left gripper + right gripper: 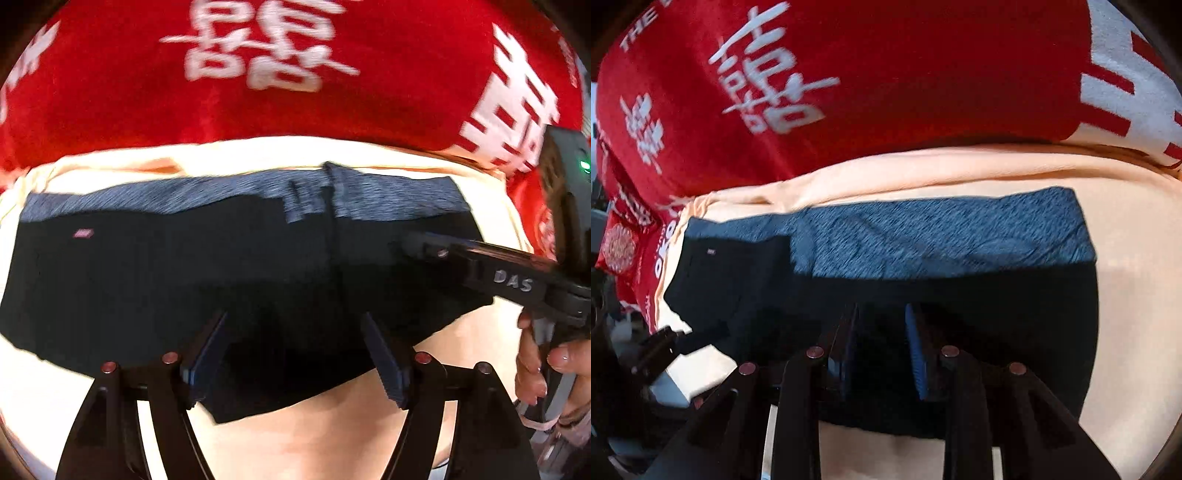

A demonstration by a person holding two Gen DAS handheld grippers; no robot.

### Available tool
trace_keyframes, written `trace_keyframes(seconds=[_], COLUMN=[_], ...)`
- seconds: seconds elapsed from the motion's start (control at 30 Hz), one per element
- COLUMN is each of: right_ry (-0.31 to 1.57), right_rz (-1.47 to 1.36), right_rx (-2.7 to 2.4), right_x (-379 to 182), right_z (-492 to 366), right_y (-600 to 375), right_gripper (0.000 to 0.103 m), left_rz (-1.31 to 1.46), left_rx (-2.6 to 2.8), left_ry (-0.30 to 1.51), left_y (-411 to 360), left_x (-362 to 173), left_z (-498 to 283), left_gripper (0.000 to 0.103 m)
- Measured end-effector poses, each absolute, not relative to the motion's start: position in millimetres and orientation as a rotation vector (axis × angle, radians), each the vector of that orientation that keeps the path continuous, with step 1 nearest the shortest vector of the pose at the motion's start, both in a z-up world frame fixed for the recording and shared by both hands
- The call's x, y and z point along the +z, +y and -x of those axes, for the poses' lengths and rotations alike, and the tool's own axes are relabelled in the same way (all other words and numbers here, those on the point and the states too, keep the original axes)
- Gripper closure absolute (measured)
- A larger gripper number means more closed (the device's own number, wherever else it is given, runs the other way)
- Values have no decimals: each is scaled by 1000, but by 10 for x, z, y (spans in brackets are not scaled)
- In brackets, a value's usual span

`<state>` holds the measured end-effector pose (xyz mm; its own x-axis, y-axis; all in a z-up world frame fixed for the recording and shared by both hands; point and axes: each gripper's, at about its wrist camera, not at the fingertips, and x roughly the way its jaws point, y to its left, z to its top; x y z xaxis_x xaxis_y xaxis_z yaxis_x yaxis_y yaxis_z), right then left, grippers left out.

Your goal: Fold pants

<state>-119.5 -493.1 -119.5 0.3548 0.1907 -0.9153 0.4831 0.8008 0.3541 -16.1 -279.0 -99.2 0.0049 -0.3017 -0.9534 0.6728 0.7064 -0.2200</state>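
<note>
The pants (147, 277) lie folded flat on a cream sheet: black cloth with a blue-grey band along the far edge and a small pink label at the left. My left gripper (295, 354) hangs over their near edge, jaws wide apart with nothing pinched. From the right, my right gripper (424, 247) reaches in low over the right part of the pants, held by a hand (535, 354). In the right wrist view the right gripper (882, 347) stands over the black cloth of the pants (923, 240) with a narrow gap between its pads. The left gripper (661, 343) shows at the left edge.
A red blanket (258, 110) with white characters lies bunched behind the pants, also filling the top of the right wrist view (886, 92). The cream sheet (1137, 295) spreads to the right of and in front of the pants (332, 424).
</note>
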Motion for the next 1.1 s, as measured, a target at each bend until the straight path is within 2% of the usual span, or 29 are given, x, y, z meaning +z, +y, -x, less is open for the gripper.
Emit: trace_keyframes(seconds=[0.2, 0.37, 0.5, 1.1], right_ry=[1172, 1332, 1282, 1379], right_rz=[-644, -727, -649, -466], right_rx=[-199, -150, -202, -146], right_x=[-1160, -1498, -1400, -1326], right_z=[907, 963, 1079, 1048], right_y=[-4843, -4544, -4341, -4074], right_gripper=[74, 74, 75, 73], left_rz=[-361, -337, -368, -274], left_rx=[-693, -627, -560, -366], left_ry=[1393, 1413, 1418, 1458], left_y=[-2520, -2356, -2331, -1987], left_x=[-1065, -1101, -1155, -1116], left_z=[158, 148, 173, 235], left_gripper=[30, 30, 30, 27])
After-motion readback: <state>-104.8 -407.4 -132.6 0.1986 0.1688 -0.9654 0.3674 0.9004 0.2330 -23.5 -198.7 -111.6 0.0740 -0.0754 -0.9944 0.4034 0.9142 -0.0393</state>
